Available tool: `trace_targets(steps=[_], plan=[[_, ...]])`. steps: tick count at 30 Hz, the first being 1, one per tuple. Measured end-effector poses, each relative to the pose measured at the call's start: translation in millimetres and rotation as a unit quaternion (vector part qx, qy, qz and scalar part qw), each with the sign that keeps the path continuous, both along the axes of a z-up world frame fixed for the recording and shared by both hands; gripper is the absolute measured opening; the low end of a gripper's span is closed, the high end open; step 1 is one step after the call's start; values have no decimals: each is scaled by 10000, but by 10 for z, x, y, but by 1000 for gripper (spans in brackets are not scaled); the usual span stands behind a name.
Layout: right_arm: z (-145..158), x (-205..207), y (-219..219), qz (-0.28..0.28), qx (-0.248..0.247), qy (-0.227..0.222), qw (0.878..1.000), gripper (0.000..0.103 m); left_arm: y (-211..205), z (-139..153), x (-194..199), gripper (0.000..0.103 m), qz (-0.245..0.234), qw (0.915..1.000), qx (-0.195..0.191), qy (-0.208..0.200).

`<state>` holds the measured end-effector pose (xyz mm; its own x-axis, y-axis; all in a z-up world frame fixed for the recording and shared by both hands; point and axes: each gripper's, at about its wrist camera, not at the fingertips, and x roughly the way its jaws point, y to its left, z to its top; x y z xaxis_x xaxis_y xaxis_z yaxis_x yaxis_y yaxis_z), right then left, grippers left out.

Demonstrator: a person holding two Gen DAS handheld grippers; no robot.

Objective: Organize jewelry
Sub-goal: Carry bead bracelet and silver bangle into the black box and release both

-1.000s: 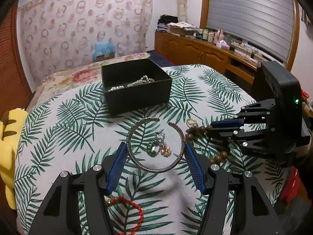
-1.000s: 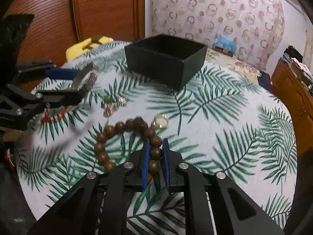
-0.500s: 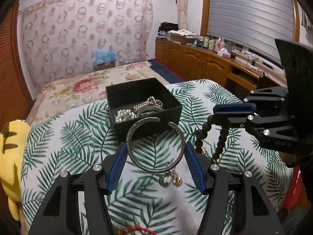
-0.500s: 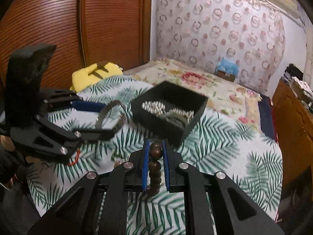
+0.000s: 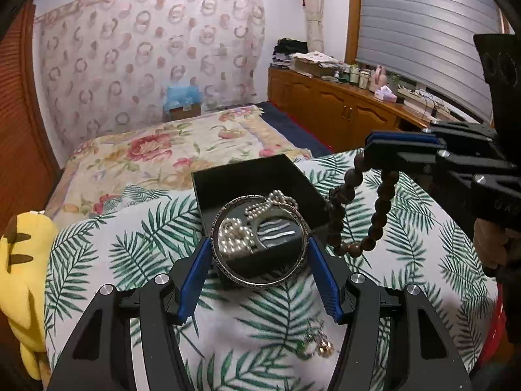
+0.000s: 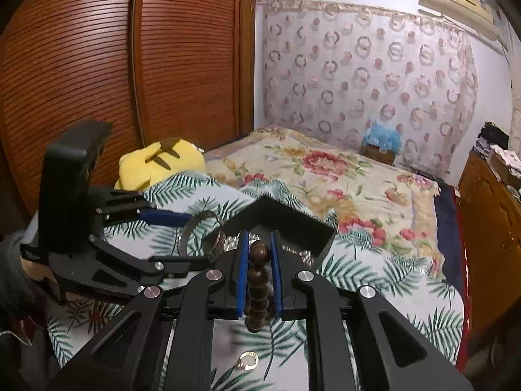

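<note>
Left wrist view, left to right. A yellow plush toy (image 5: 22, 280) lies at the 9 o'clock edge, on the leaf-print cover (image 5: 130, 244). The left gripper (image 5: 260, 270) has its 2 blue pads pressed against opposite sides of a silver bangle (image 5: 260, 280), which is held off the cover and level, its open gap at 12 o'clock. Seen through the bangle is the black box (image 5: 234, 179), centre frame, holding a pearl strand (image 5: 234, 234) and a second metal piece I cannot identify. At 5 o'clock of the bangle, small earrings (image 5: 317, 345), blurred, lie on the cover. At 3 o'clock the right gripper (image 5: 377, 150) is closed on a wooden bead bracelet (image 5: 377, 208), which hangs as a loop beside the box's right wall, clear of the cover. A wooden cabinet (image 5: 342, 107) runs along the far wall at 1 o'clock.

Right wrist view, left to right. The left gripper (image 6: 192, 238) enters from 9 o'clock with the bangle (image 6: 195, 231) between its fingers, at the box's (image 6: 276, 215) near-left corner. The right gripper (image 6: 259, 251) clamps 1 bead of the bracelet (image 6: 259, 286); the remaining beads hang straight down. A gold ring (image 6: 247, 360) lies on the cover at 6 o'clock. A floral bedspread (image 6: 325, 169) extends behind the box.
</note>
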<state>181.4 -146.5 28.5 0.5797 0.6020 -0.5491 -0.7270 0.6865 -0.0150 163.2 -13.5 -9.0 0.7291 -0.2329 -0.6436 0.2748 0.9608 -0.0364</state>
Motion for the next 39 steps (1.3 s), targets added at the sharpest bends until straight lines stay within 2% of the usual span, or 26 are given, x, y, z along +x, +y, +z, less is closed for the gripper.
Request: trace_targets(steps=[8, 19, 27, 30, 39], plan=[[138, 284, 24, 73, 228, -119, 9996, 15, 4, -5, 315, 57, 88, 9999, -24, 67], [-74, 541, 73, 54, 141, 39, 9999, 15, -57, -150, 617, 57, 129, 9996, 96, 250], [-206, 618, 107, 12, 78, 155, 9998, 15, -8, -125, 621, 59, 220, 9996, 15, 195], [-232, 637, 132, -42, 41, 142, 9999, 15, 25, -98, 586, 65, 274, 9995, -23, 166], [-218, 779, 166, -332, -88, -57, 9994, 15, 156, -58, 498, 68, 449, 9989, -94, 113]])
